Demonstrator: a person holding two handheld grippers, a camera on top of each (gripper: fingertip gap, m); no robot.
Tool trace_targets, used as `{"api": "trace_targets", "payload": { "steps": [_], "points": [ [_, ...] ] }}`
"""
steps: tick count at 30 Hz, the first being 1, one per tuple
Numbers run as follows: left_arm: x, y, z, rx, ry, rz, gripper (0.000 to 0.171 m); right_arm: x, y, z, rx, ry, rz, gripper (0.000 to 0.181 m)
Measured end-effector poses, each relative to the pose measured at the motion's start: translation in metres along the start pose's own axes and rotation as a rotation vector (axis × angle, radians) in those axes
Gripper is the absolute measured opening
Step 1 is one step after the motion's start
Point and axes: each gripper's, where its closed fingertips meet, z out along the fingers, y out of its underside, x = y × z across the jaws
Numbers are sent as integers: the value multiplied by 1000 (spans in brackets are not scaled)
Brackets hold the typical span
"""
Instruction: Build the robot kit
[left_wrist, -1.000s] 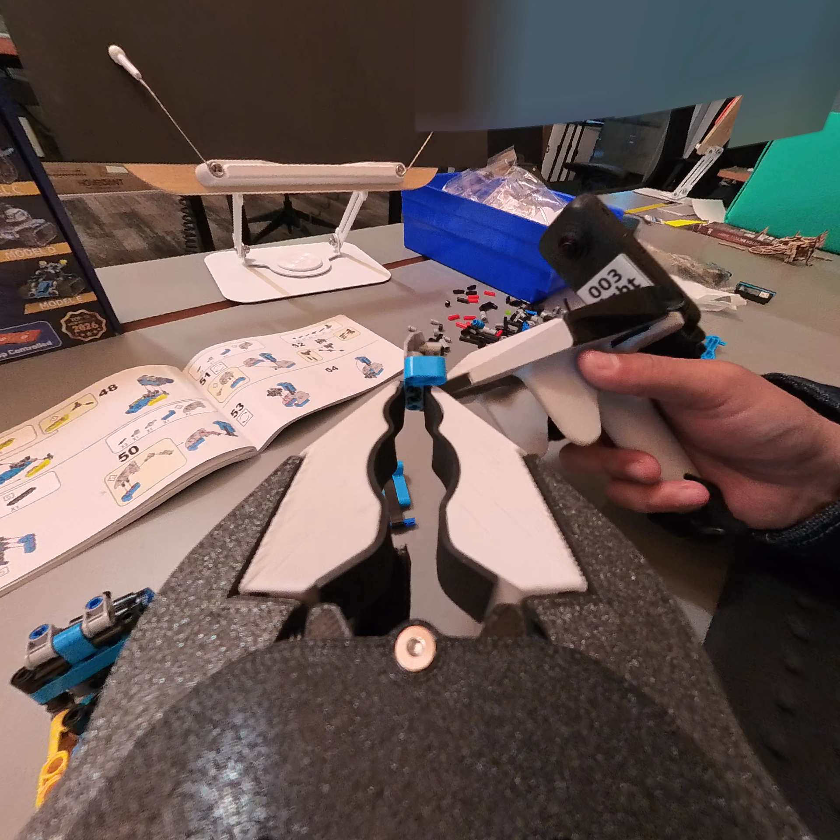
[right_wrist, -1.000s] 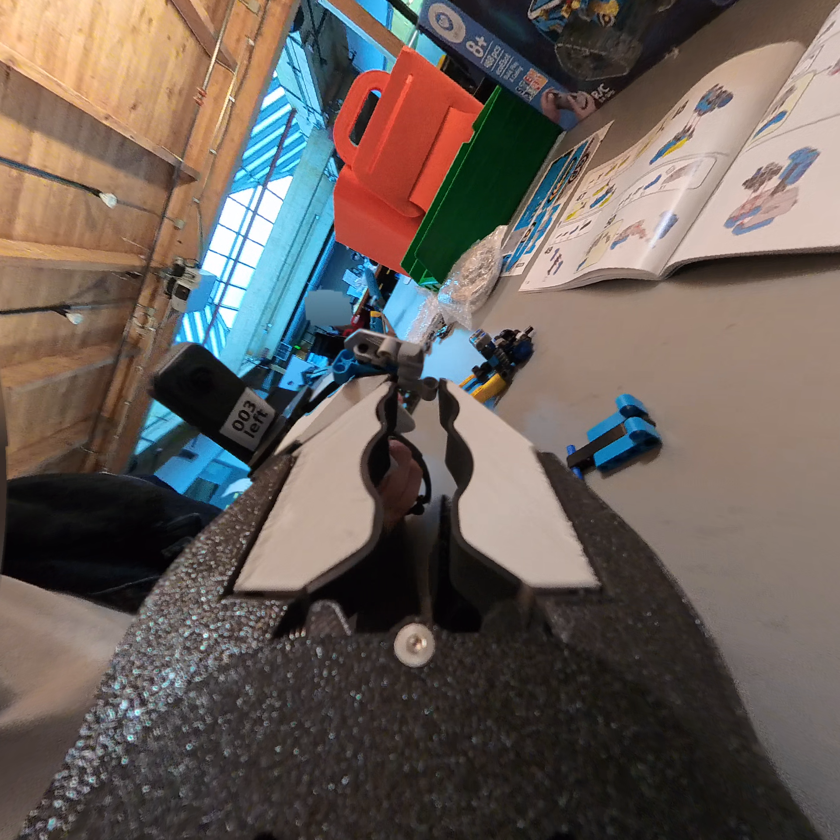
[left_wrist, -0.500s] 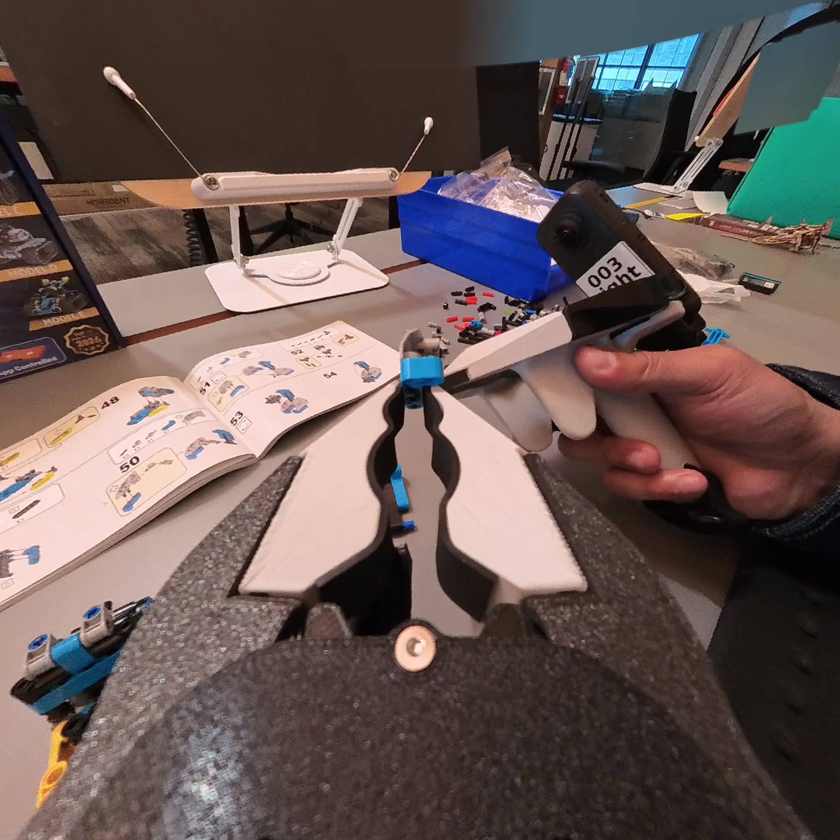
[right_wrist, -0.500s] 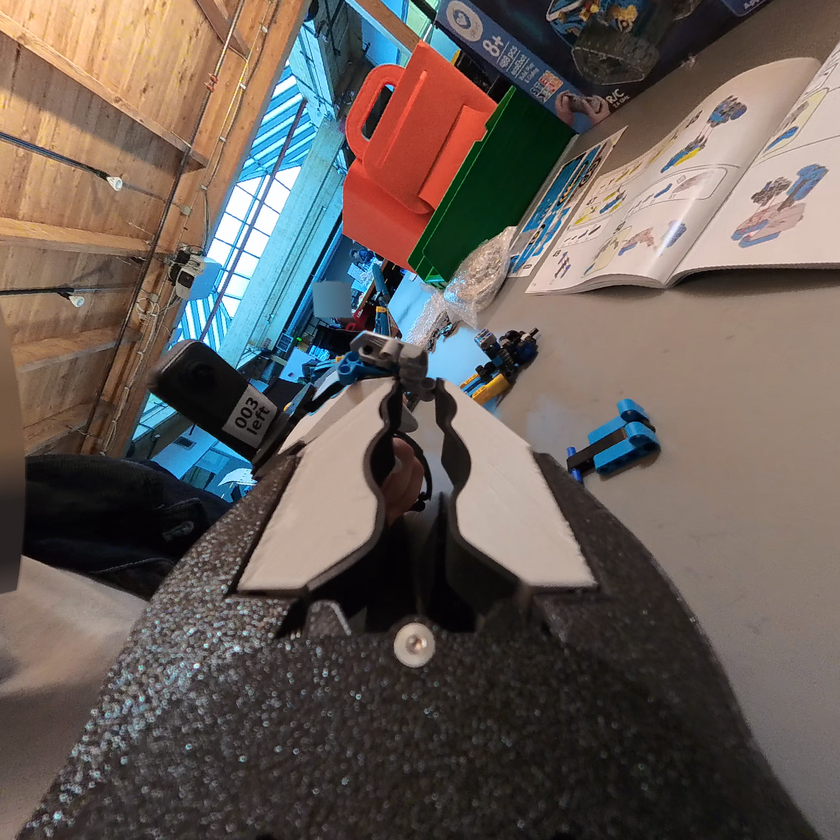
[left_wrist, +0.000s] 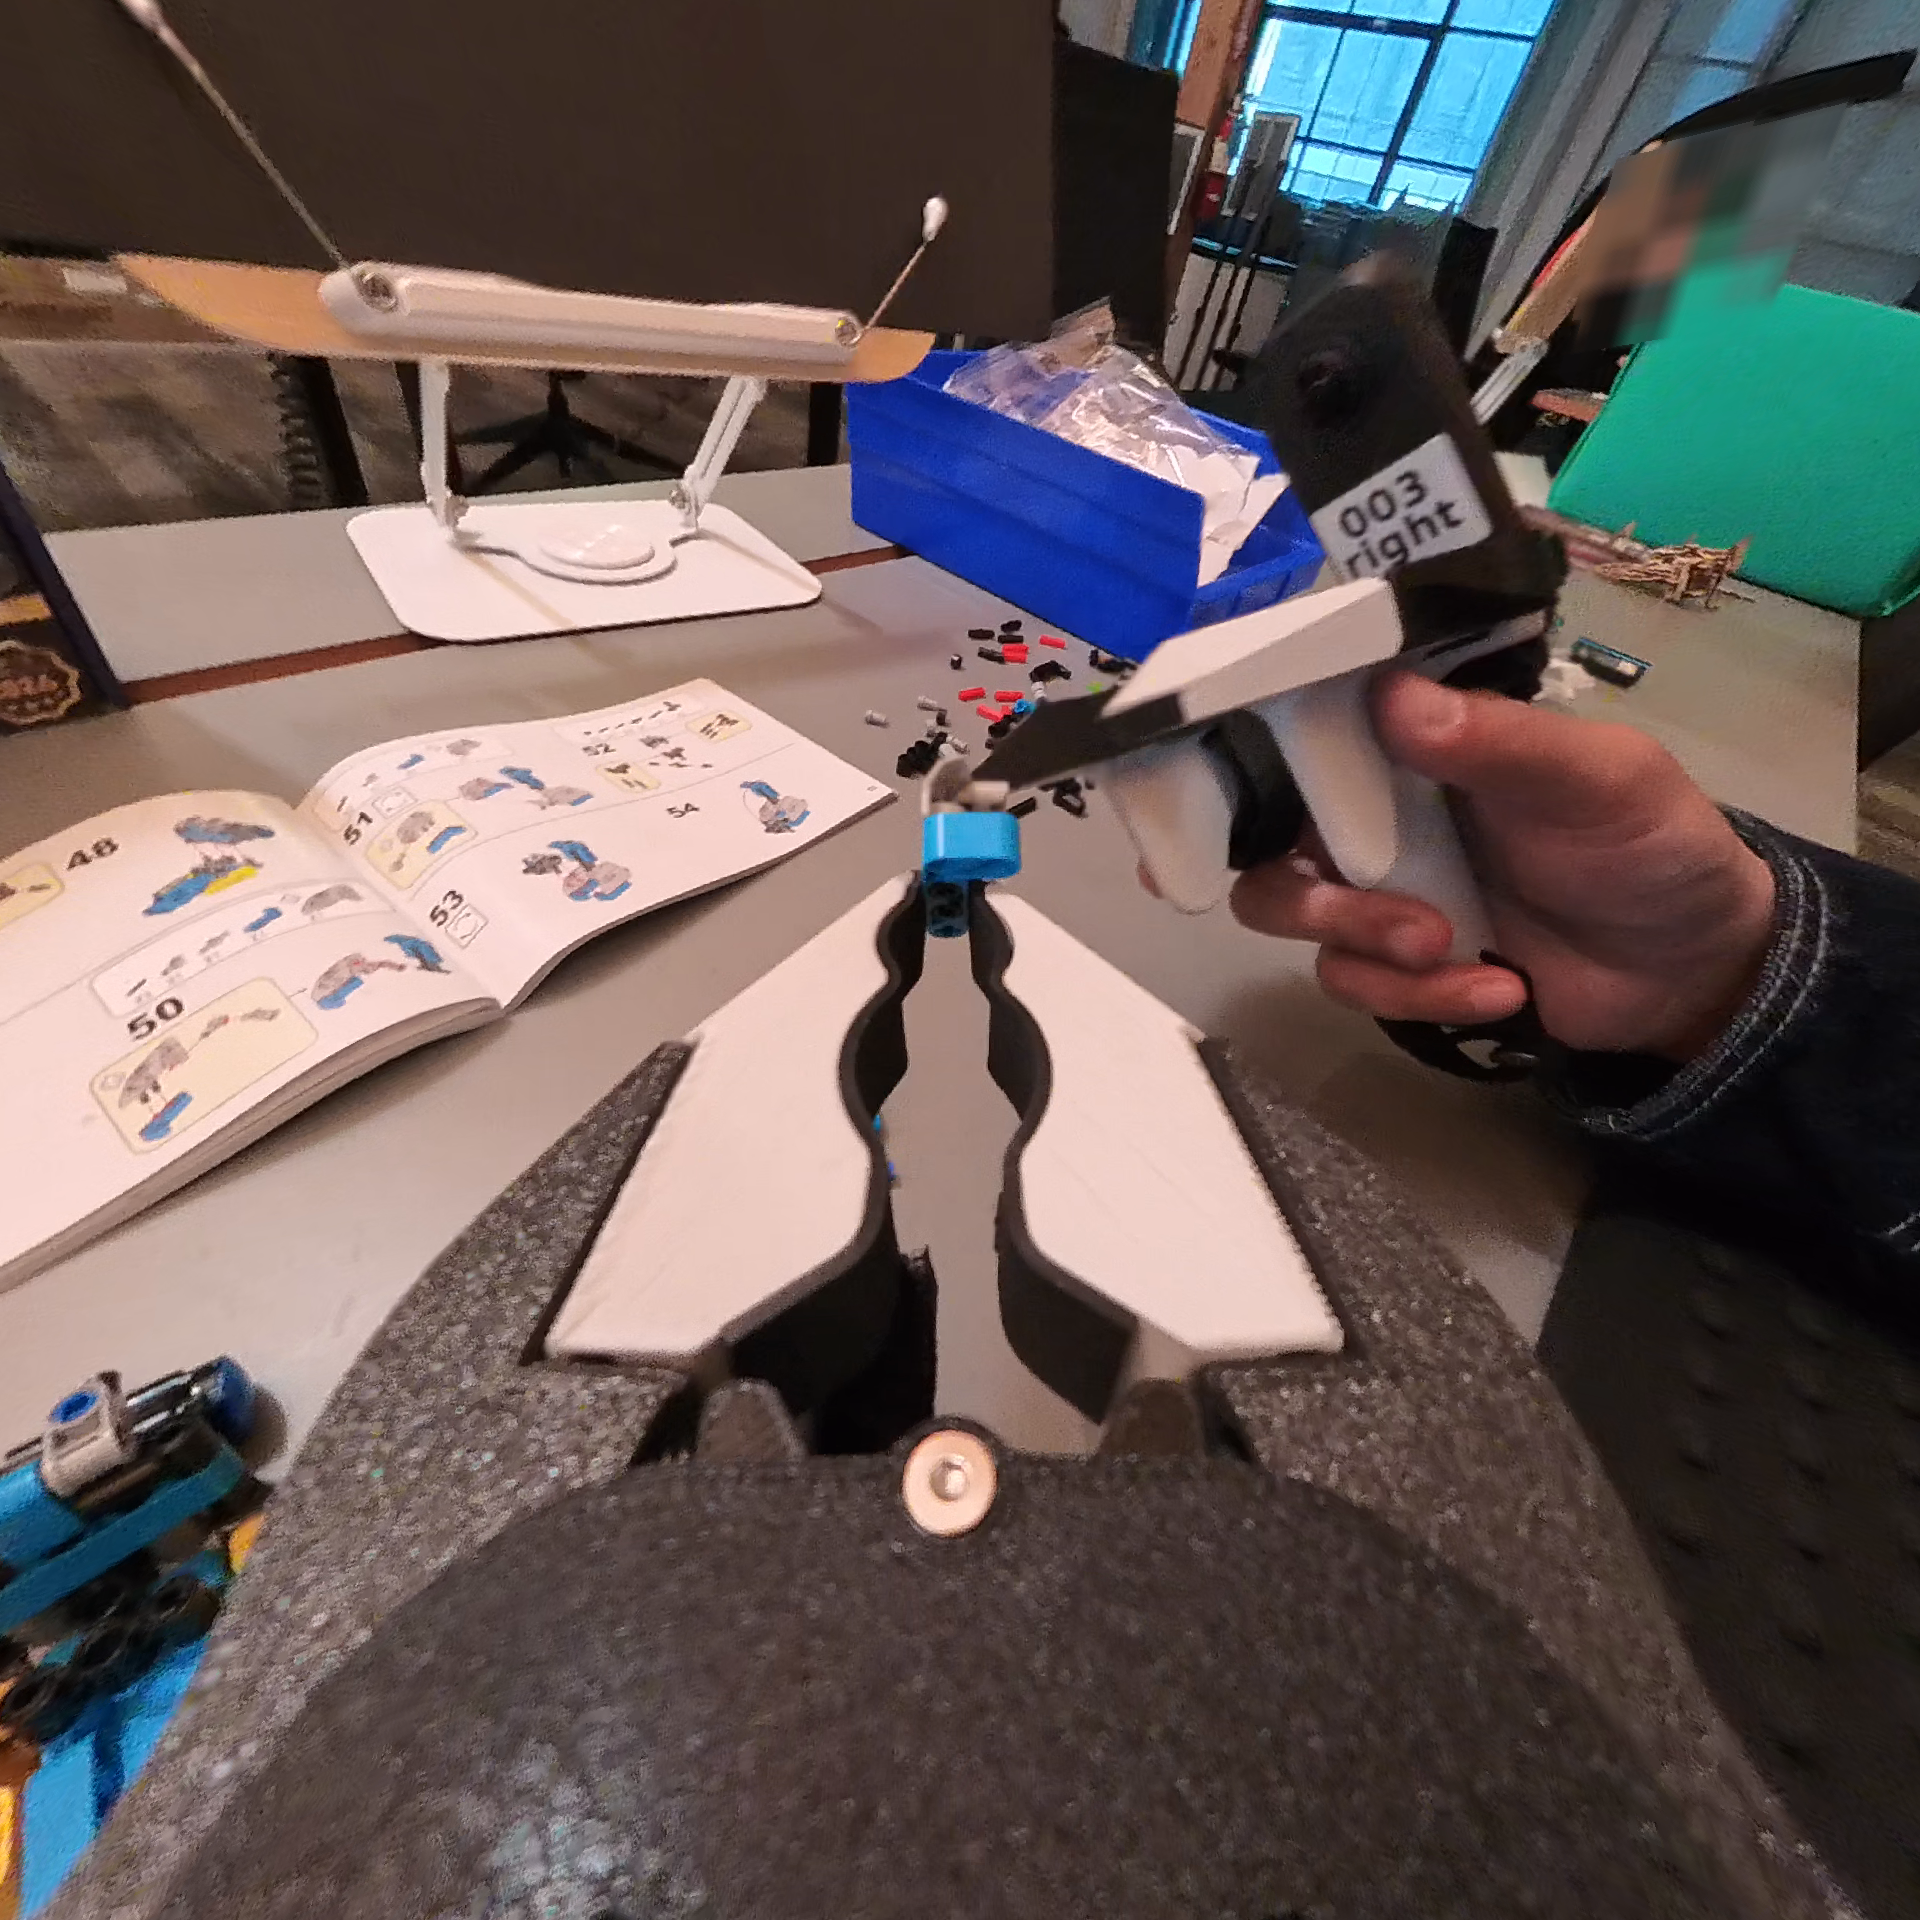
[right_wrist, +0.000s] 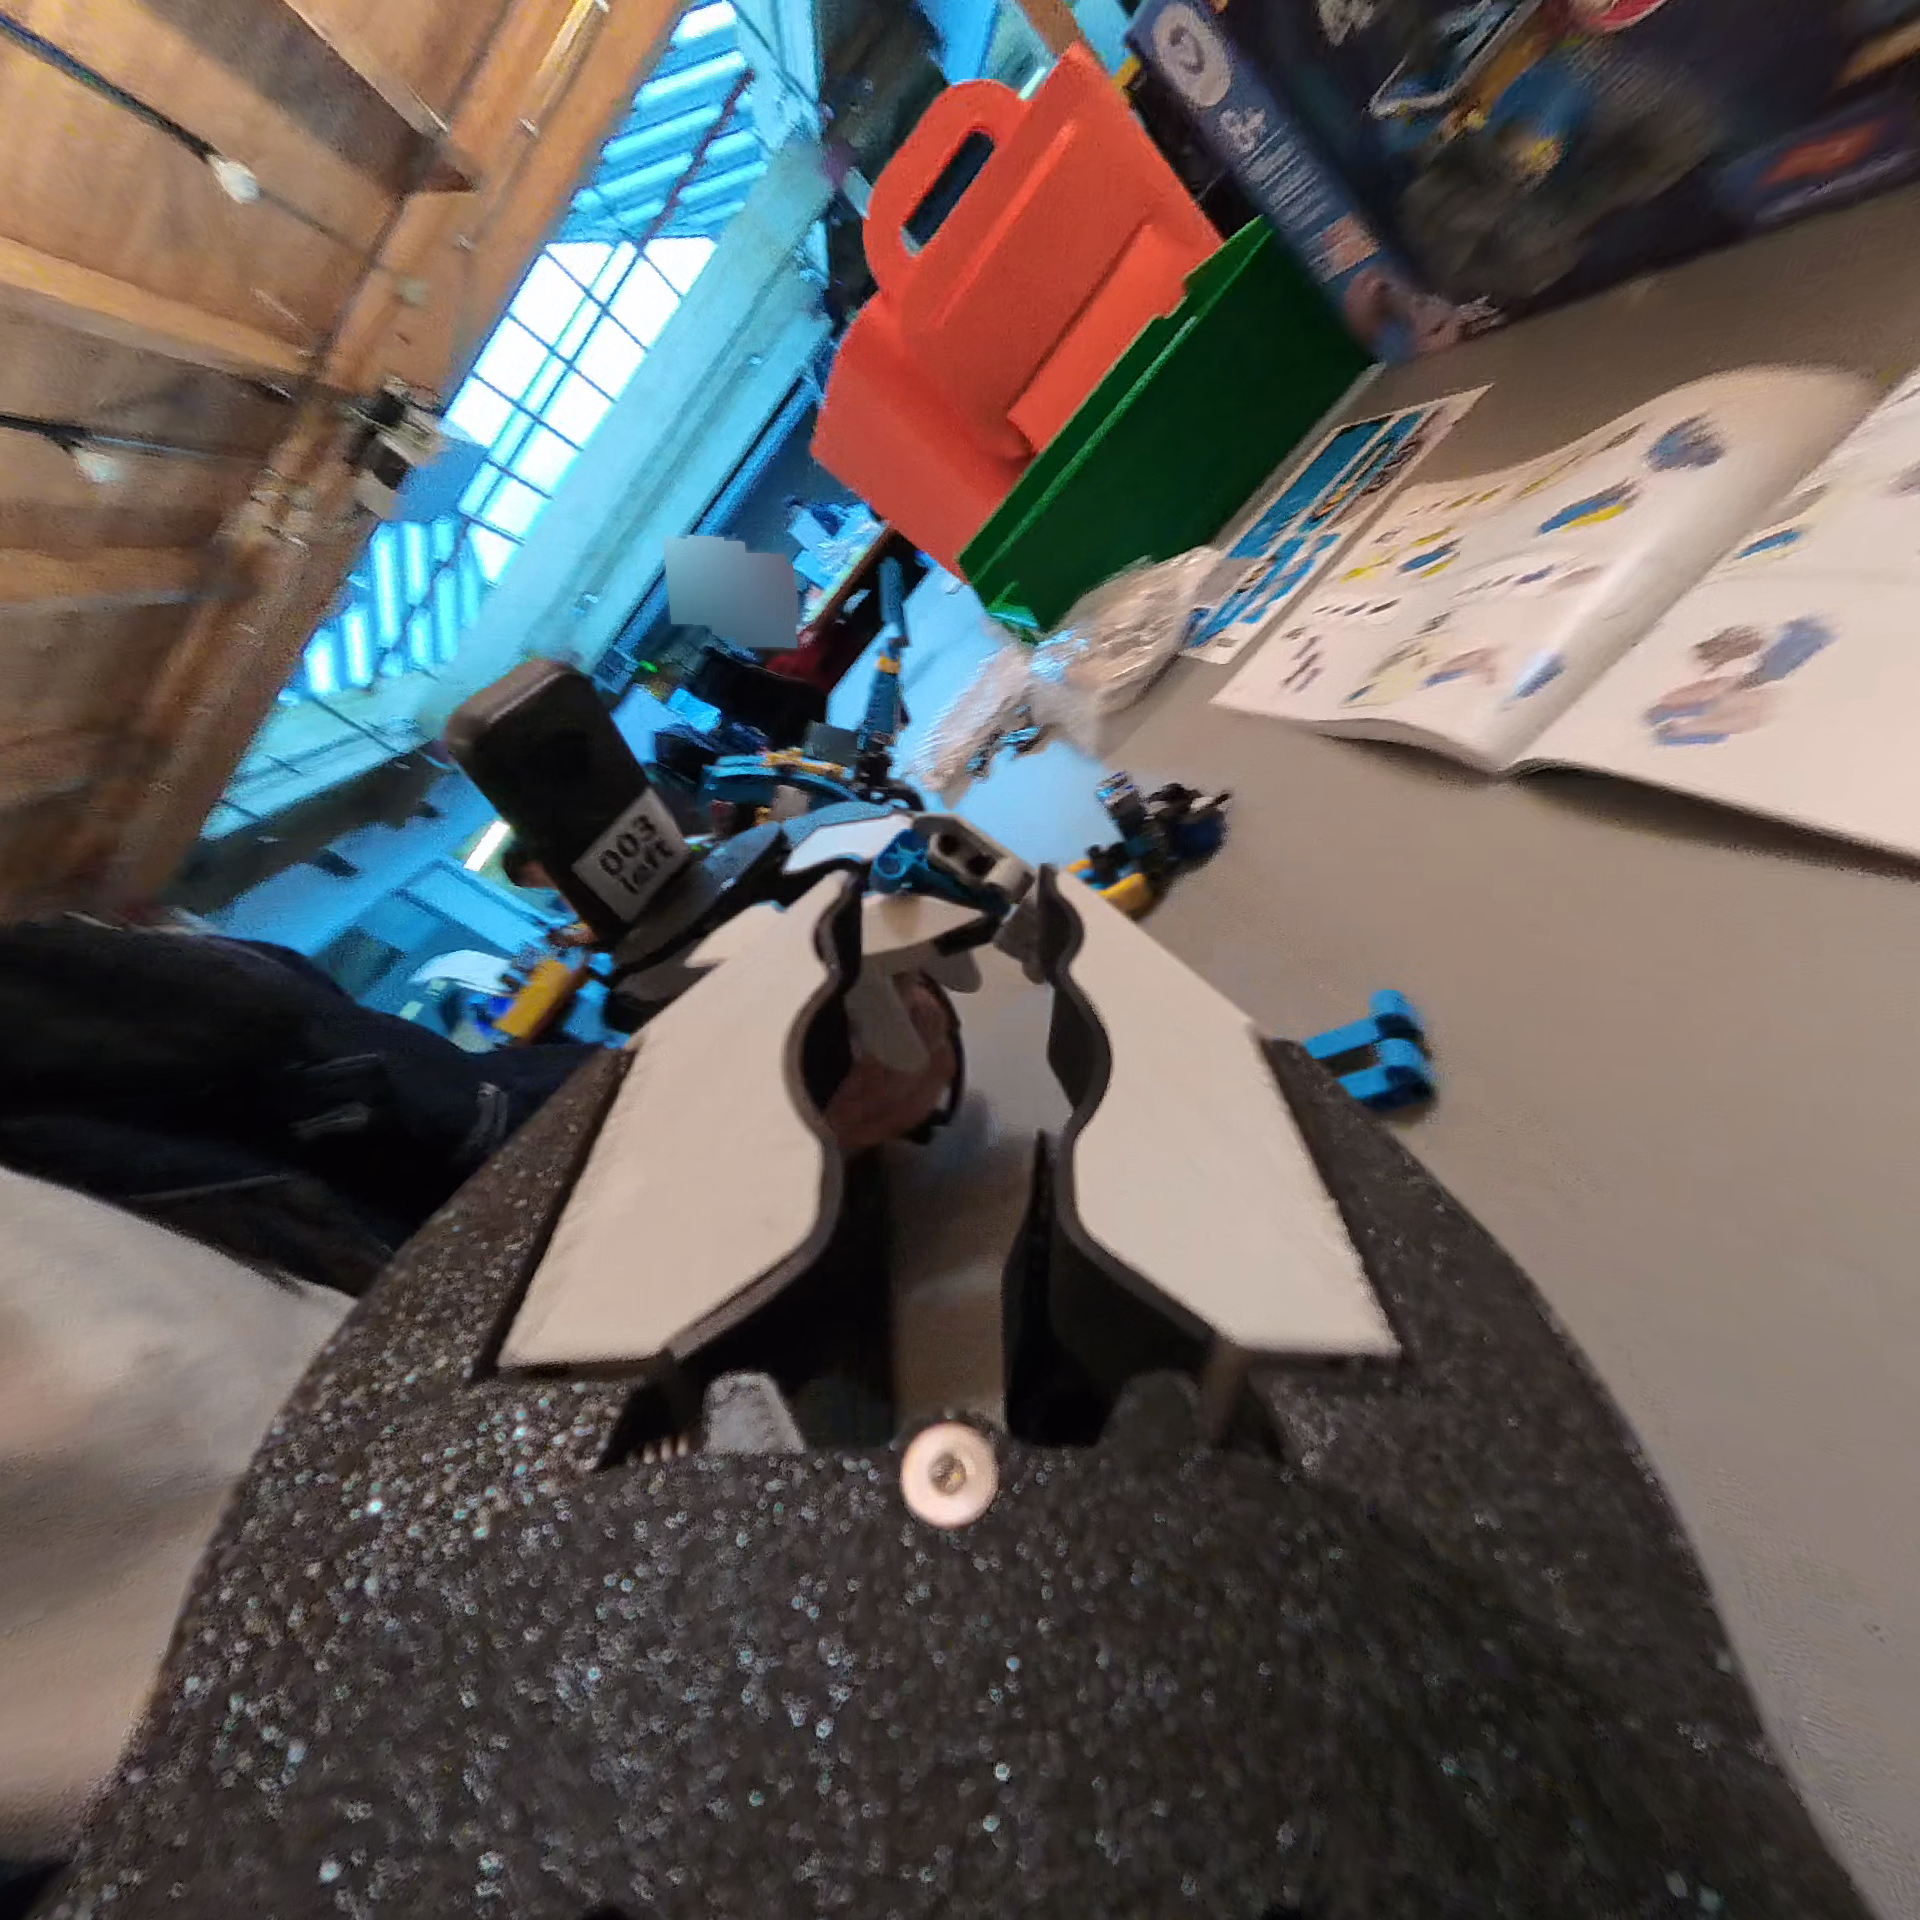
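Observation:
My left gripper (left_wrist: 948, 914) is shut on the lower end of a small blue brick assembly (left_wrist: 971, 847) and holds it above the grey table. A small grey piece (left_wrist: 961, 795) sits on top of the assembly. My right gripper (left_wrist: 997, 774), held in a hand, comes in from the right with its tips at that grey piece. In the right wrist view my right gripper (right_wrist: 945, 899) has its jaws apart, with the grey piece (right_wrist: 971, 852) and the blue assembly (right_wrist: 894, 864) just beyond the tips. The left gripper's camera (right_wrist: 561, 769) shows behind them.
An open instruction booklet (left_wrist: 416, 883) lies at the left. A blue bin (left_wrist: 1039, 509) with plastic bags stands behind scattered small parts (left_wrist: 997, 675). A partly built blue model (left_wrist: 94, 1475) is near left. A loose blue piece (right_wrist: 1371, 1060) lies on the table. Orange (right_wrist: 997, 312) and green (right_wrist: 1164, 457) boxes stand behind. My two grippers' fingertips are within a few centimetres of each other.
My right gripper's jaws have spread apart; they were shut on the grey piece before. Both grippers have risen and tilted a little. The left gripper still holds the blue assembly.

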Motion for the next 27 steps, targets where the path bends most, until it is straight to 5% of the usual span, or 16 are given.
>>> {"api": "trace_targets", "payload": {
  "steps": [12,21,23,27],
  "points": [
    [4,4,3,-23,-8,51,8,20,13,5,-47,128,-45,10],
    [-18,13,-12,-52,-97,-36,24,51,29,-3,-331,574,-679,7],
    [-20,17,-18,-64,-103,-10,24,51,47,4,-456,607,-888,7],
    [-29,19,-30,-60,-155,10,24,52,80,22,-581,575,-995,8]
  ]
}}
